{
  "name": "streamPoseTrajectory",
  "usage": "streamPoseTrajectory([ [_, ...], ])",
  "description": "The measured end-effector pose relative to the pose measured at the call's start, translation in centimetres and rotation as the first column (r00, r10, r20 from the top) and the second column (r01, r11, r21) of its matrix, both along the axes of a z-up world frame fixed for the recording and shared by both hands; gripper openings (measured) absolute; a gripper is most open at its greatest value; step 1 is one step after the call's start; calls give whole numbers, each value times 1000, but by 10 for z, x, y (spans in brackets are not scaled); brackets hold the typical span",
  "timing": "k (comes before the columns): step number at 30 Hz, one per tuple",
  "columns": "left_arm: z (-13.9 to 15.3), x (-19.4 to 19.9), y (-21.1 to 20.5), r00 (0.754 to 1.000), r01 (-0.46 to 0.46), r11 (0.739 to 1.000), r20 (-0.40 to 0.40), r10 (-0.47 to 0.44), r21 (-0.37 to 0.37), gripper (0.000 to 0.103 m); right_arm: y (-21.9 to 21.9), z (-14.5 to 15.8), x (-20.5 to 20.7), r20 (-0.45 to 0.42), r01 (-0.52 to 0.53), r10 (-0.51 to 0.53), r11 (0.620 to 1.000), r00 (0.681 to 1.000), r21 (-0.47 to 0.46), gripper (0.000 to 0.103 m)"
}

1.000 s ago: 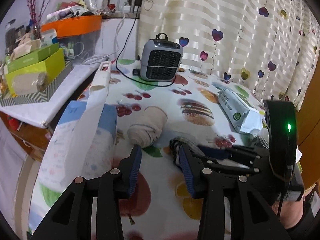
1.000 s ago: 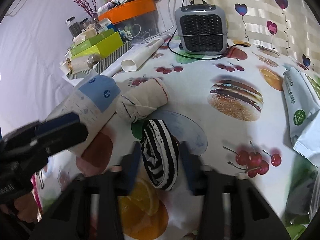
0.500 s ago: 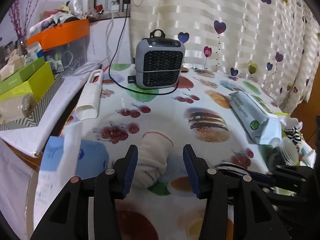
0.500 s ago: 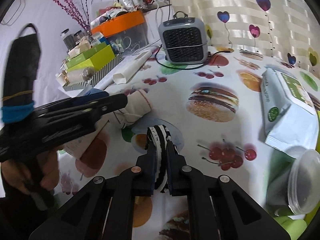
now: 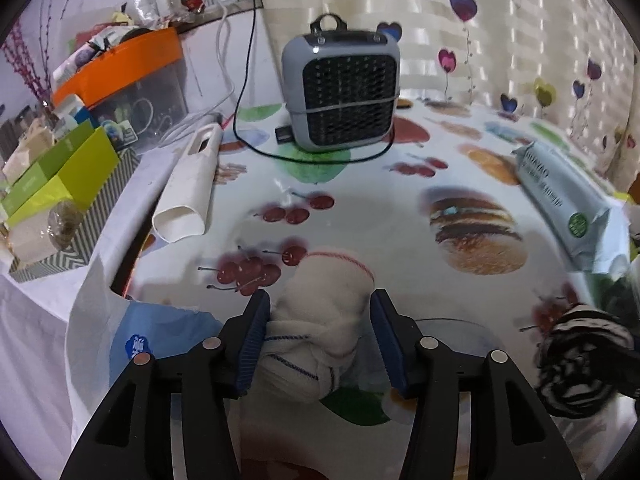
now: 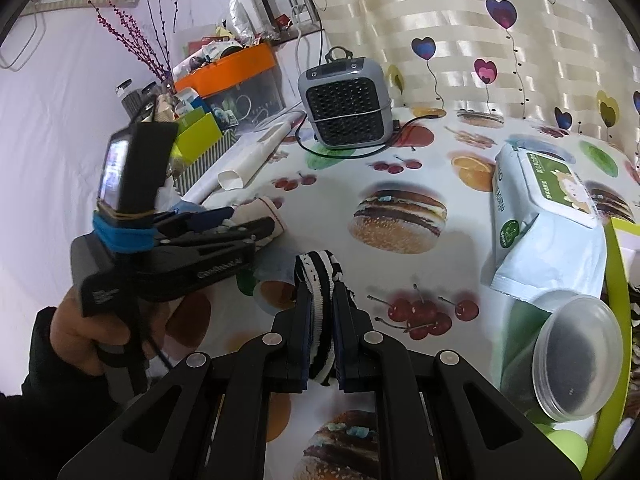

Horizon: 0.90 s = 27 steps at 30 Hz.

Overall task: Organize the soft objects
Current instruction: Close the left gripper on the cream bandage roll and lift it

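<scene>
A glossy printed cloth of burgers, cherries and oranges covers the surface point(image 5: 360, 216), and a boxy grey fan heater point(image 5: 340, 88) with a black honeycomb grille stands at its far side. A soft plastic wipes pack point(image 6: 544, 216) lies at the right; only the right wrist view shows its green lid label, and the clear round tub point(image 6: 576, 364) just in front of it. The left tool point(image 5: 318, 330) has just been opening: its ribbed blue pads straddle the cream sock bundle point(image 5: 320, 320), a lumpy knitted roll with a red cuff line lying on the surface, though whether the pads touch it is hard to tell. In the right wrist view most of that bundle is hidden behind the left tool's black body. The right tool point(image 6: 322, 320) is clamped tight on the black-and-white striped sock roll point(image 6: 318, 280), squeezing it flat; the left wrist view shows that roll only as a blur at its right edge.
</scene>
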<state>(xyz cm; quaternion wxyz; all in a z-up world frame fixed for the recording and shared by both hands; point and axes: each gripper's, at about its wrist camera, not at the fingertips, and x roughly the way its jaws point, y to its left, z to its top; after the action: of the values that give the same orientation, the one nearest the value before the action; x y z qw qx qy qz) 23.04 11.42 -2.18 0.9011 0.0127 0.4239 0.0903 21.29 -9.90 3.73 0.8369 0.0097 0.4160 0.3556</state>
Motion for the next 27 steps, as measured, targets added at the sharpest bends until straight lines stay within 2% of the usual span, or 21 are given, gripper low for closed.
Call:
streamPoseTrajectory([
  [5,-8,3,-4,999,17,1000,-35,-18,-21,50,-5,4,-1,10,7,-7,1000,1000,3,10],
  [7,-5,0,-5,999,30,998,-25,-31,-60,44,-7,6,-2,14,13,-13,1000,1000,6,10],
  [9,-4,-3,-6,999,38,994,-21,-40,-104,43,-11,7,-2,16,22,-22,1000,1000,10,10],
  [14,-1,-18,-11,999,38,986,-3,-38,-160,42,-18,11,-6,24,38,-38,999,999,13,10],
  [27,37,-91,-46,989,114,967,121,-88,-229,42,-40,29,-27,52,70,-72,997,996,43,10],
])
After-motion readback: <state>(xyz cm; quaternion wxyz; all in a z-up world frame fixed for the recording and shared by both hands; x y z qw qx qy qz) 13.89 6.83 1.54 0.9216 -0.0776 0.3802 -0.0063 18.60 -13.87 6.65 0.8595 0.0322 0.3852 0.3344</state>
